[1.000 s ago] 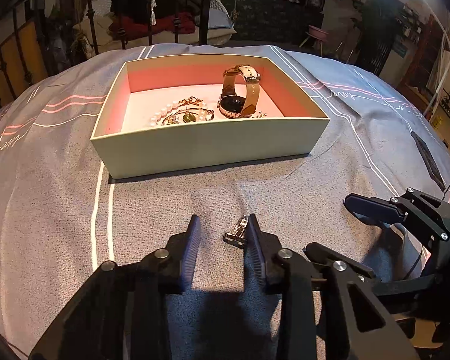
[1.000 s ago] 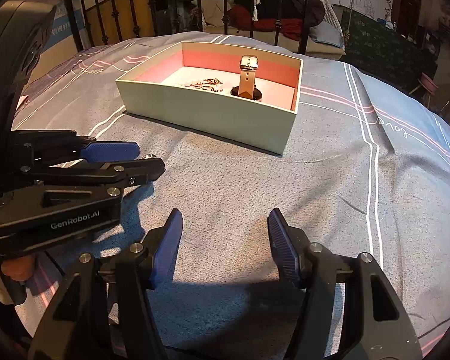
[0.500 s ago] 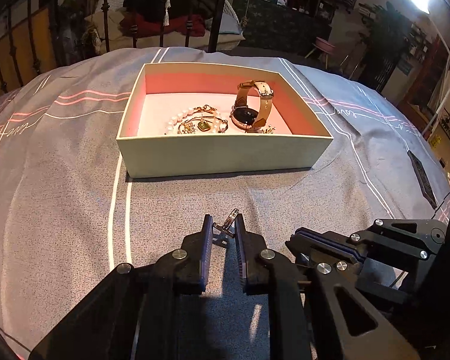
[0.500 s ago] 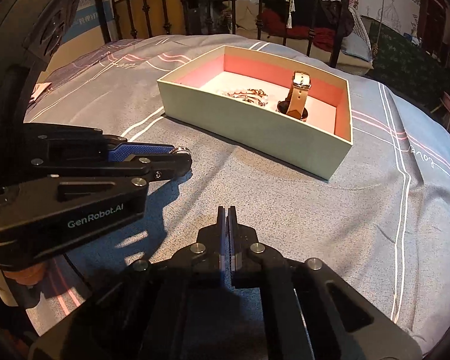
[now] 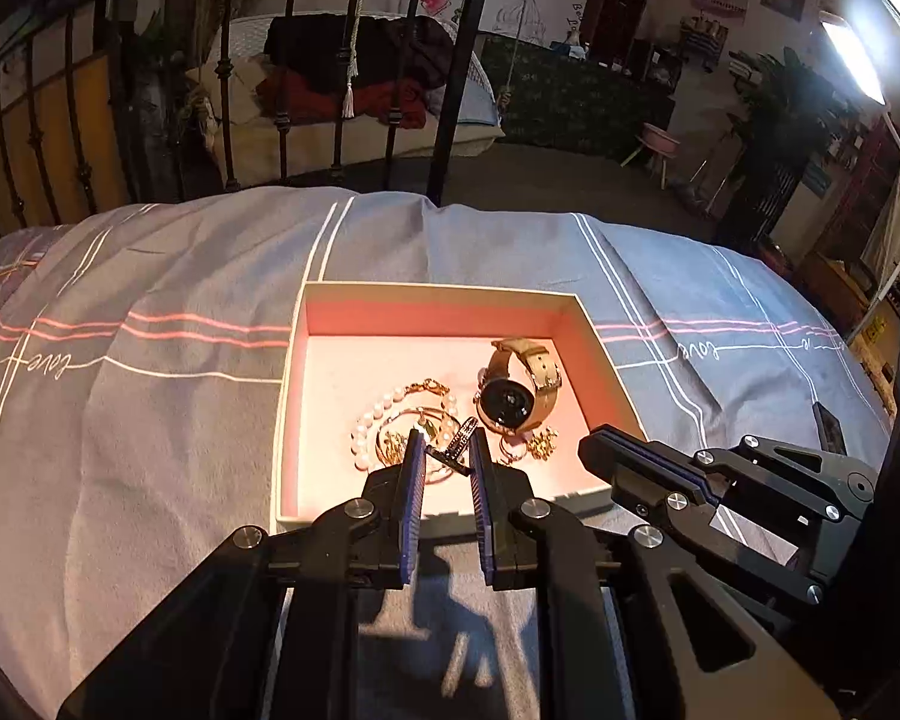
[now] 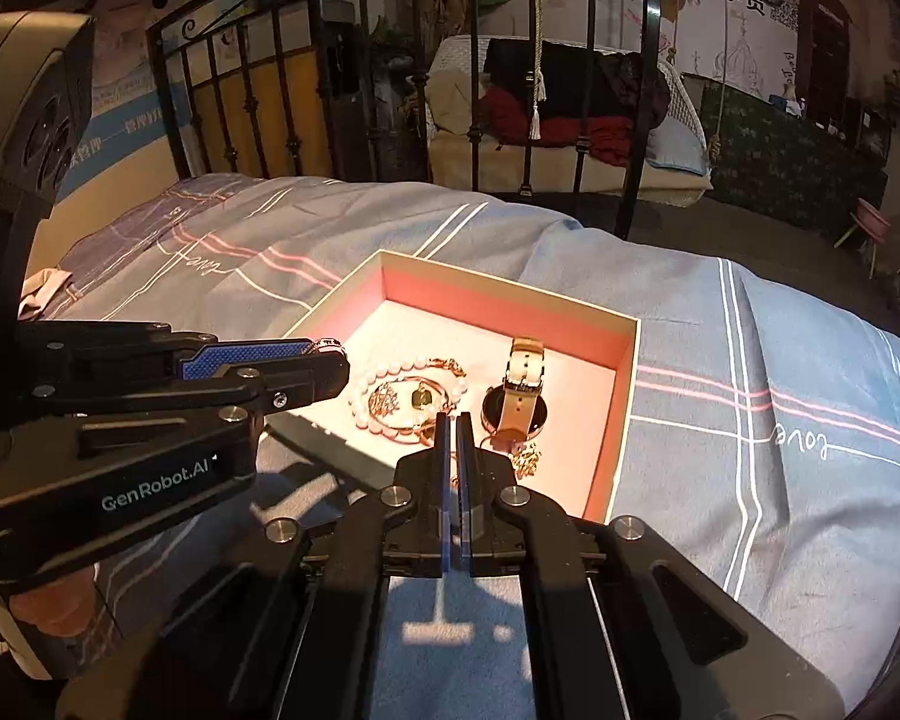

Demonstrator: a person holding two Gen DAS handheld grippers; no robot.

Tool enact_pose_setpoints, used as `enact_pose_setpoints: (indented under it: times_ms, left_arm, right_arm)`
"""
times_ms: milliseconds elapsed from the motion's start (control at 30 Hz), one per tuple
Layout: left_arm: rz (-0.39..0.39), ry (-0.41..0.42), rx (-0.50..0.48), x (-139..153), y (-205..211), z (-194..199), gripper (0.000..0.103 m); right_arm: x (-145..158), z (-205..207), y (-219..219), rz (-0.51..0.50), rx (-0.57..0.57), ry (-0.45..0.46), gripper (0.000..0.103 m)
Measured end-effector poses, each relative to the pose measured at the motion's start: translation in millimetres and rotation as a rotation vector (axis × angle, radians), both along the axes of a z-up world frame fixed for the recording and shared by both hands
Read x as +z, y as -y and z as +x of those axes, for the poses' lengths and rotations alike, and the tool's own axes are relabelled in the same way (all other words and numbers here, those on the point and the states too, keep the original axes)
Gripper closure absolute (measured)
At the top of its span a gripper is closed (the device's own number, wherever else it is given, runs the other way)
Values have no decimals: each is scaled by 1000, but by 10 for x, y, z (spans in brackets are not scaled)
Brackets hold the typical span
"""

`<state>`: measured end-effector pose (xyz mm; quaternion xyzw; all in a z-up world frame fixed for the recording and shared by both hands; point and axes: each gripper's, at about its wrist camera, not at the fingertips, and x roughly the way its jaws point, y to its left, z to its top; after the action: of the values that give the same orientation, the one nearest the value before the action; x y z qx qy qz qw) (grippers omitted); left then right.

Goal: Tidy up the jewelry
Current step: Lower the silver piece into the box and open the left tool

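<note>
An open box [image 5: 438, 294] [image 6: 498, 285] with a pink inside sits on the bed. It holds a tan-strapped watch [image 5: 513, 390] [image 6: 522, 384], a pearl bracelet [image 5: 369, 417] [image 6: 390, 369] and gold chains [image 5: 528, 444]. My left gripper [image 5: 447, 453] is shut on a small dark ring-like piece [image 5: 456, 444] and holds it over the box's near part. In the right wrist view the left gripper [image 6: 324, 354] shows at the box's left rim. My right gripper [image 6: 450, 426] is shut and empty, near the box's front wall.
The grey bedspread [image 5: 150, 420] has white and pink stripes. A black metal bed rail [image 5: 450, 90] [image 6: 480, 90] stands behind the box. A small dark flat item [image 5: 825, 420] lies on the bed at the right.
My left gripper closed on the small piece, lifted it off the bedspread and carried it forward over the box. My right gripper shut and moved toward the box.
</note>
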<state>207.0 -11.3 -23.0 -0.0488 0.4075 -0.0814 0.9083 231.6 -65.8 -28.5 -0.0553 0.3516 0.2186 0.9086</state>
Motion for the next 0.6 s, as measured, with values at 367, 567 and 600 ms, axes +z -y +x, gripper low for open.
enact_pose_setpoints:
  times_ms: [367,567,600]
  left_arm:
    - [29,11,26,146,-7,434,89]
    - [38,-22,3,77,51,581,89]
    - [43,-29,1,39,58,594,89]
  right_arm:
    - [121,362,-23,-10,-38,26,100]
    - [23,471,-55,-22,-40,-12,100]
    - [0,473,-48,-17,-42,-20,100]
